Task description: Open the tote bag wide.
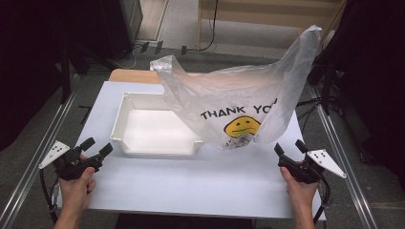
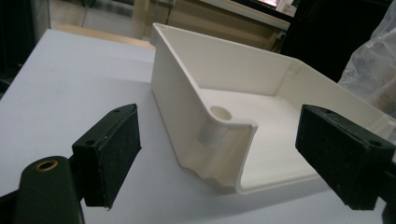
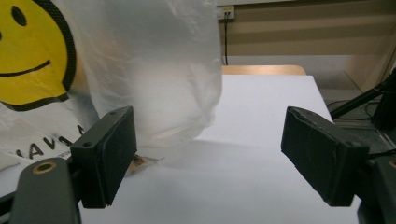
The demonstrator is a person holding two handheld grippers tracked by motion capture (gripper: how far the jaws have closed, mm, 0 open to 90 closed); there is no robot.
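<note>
Jaws wide, empty on both: left gripper (image 1: 98,151) aimed at tray (image 1: 125,125) corner, right gripper (image 1: 290,149) facing bag (image 1: 248,102), ready for pickup.

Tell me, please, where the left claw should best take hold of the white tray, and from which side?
Probably the near left corner of the white tray, coming from the person's side. The left claw is open and already faces that corner, where the thin upright wall ends at a cut-out front edge, so one jaw could likely pass inside and one outside.
</note>
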